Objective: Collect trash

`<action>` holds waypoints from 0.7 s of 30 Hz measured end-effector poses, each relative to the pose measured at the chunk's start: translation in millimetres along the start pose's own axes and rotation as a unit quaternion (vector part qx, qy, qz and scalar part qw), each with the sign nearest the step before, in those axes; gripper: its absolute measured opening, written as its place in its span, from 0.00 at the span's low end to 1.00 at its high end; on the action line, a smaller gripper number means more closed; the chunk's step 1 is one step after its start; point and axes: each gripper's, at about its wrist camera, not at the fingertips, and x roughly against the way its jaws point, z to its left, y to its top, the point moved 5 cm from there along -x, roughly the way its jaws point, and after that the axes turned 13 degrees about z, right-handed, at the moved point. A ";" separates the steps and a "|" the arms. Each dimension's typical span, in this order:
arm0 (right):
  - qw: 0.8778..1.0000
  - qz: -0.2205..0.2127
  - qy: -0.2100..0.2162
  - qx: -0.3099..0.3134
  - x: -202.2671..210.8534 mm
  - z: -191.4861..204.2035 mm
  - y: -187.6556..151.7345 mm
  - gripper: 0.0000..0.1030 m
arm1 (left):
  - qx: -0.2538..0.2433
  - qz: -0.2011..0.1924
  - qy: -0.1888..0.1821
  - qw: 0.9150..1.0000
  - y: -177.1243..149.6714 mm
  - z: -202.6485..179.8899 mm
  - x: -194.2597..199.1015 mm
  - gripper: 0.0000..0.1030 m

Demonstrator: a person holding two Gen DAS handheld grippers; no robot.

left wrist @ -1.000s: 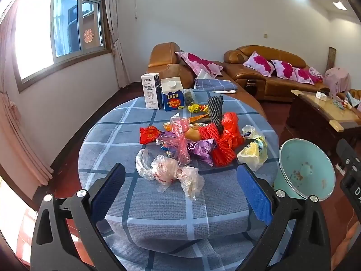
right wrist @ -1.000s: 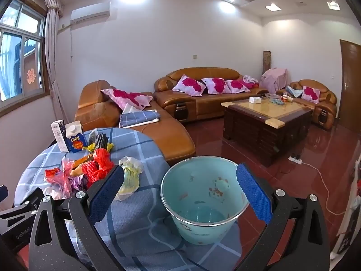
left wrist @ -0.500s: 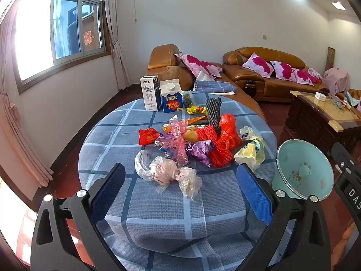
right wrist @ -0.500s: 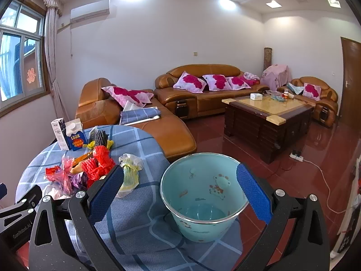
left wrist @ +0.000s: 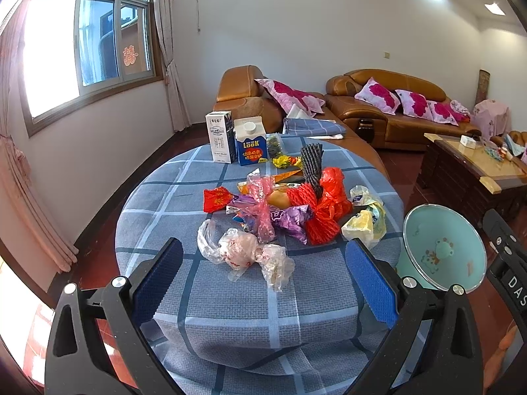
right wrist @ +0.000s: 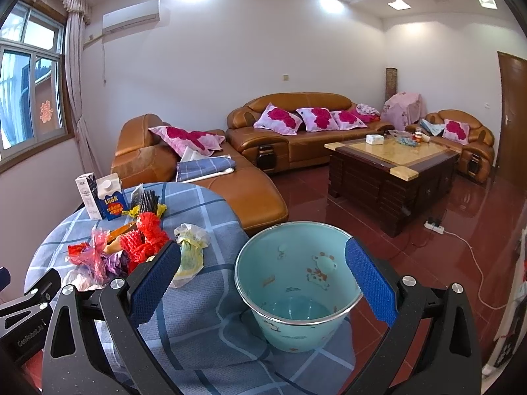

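Fig.: Task at start. Trash pile (left wrist: 280, 204) sits mid-frame on table (left wrist: 184, 184), nothing collected; bucket (right wrist: 296, 283), lower centre in right view, looks empty. Left gripper (left wrist: 263, 273) and right gripper (right wrist: 262, 279): jaws wide apart, holding nothing. Nearest clear bag (left wrist: 245, 253) lies w/ long axis upper-left to lower-right; bucket mouth faces up.

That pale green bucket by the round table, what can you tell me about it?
The bucket is a pale mint-green pail, seemingly plastic, with a shiny metallic-looking rim and cartoon animal prints inside and out. It stands upright and open, with no trash visible in it and a glossy bottom. It sits at the round table's edge, against the hanging blue checked tablecloth. Both grippers are open; neither touches it.
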 end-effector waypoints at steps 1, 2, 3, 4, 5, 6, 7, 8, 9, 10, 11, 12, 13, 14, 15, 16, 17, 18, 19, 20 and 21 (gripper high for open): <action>1.000 0.001 0.000 0.000 0.0 0.2 0.1 0.95 | 0.000 0.000 0.000 1.000 -0.1 0.1 -0.3 0.94; 1.000 0.000 0.000 0.000 0.2 0.3 -0.1 0.95 | 0.001 -0.001 0.000 1.000 0.1 -0.1 0.6 0.94; 1.000 0.000 0.000 0.001 0.0 0.5 0.1 0.95 | 0.001 -0.001 0.000 1.000 -0.1 -0.1 0.1 0.94; 1.000 0.001 0.000 0.001 -0.1 0.4 0.1 0.95 | 0.001 -0.001 0.000 1.000 0.1 0.5 0.4 0.94; 1.000 0.001 0.000 0.000 -0.2 0.3 0.0 0.95 | 0.002 -0.001 0.000 1.000 0.2 1.2 0.4 0.94; 1.000 0.002 0.000 0.000 0.0 0.4 -0.4 0.95 | 0.002 -0.001 0.000 1.000 0.2 1.0 0.8 0.94; 1.000 0.002 0.001 0.000 0.2 0.4 -0.7 0.95 | 0.001 -0.001 0.001 1.000 0.2 1.0 0.4 0.94; 1.000 0.003 0.001 0.000 0.8 0.8 -0.9 0.95 | 0.001 -0.001 0.001 1.000 0.4 0.7 1.1 0.94; 1.000 0.003 0.001 0.000 1.4 1.2 -1.2 0.95 | 0.001 -0.001 0.001 1.000 0.3 1.2 0.7 0.94; 1.000 0.003 0.001 0.000 2.4 1.3 -1.6 0.95 | 0.002 -0.001 0.000 1.000 0.3 1.4 0.4 0.94; 1.000 0.003 0.001 0.001 1.6 1.3 -1.0 0.95 | 0.002 -0.001 0.000 1.000 0.3 1.3 0.4 0.94; 1.000 0.003 0.001 0.001 1.3 1.1 -0.7 0.95 | 0.002 -0.001 0.000 1.000 0.2 1.3 0.5 0.94; 1.000 0.003 0.001 0.001 2.2 1.4 -1.3 0.95 | 0.001 -0.001 0.000 1.000 0.2 1.2 0.4 0.94; 1.000 0.003 0.001 0.001 1.4 1.0 -0.4 0.95 | 0.001 -0.001 0.000 1.000 0.2 1.2 0.4 0.94; 1.000 0.004 0.001 0.001 1.8 1.2 -0.8 0.95 | 0.001 -0.001 0.000 1.000 0.3 1.2 0.5 0.94; 1.000 0.004 0.001 0.001 2.1 1.2 -0.9 0.95 | 0.001 -0.001 0.000 1.000 0.3 1.3 0.5 0.94; 1.000 0.004 0.001 0.001 1.4 0.9 -0.5 0.95 | 0.001 -0.001 0.000 1.000 0.4 1.3 0.5 0.94; 1.000 0.003 0.002 0.000 2.3 1.1 -0.9 0.95 | 0.002 -0.001 0.000 1.000 0.4 2.6 0.6 0.94; 1.000 0.003 0.001 0.001 1.2 1.0 -0.2 0.95 | 0.002 -0.001 0.000 1.000 0.4 2.5 0.7 0.94; 1.000 0.003 0.001 0.001 1.7 1.2 -0.3 0.95 | 0.003 -0.001 0.000 1.000 0.6 3.2 0.9 0.94; 1.000 0.003 0.001 0.001 1.3 1.0 0.1 0.95 | 0.003 -0.001 0.000 1.000 0.6 3.2 0.9 0.94</action>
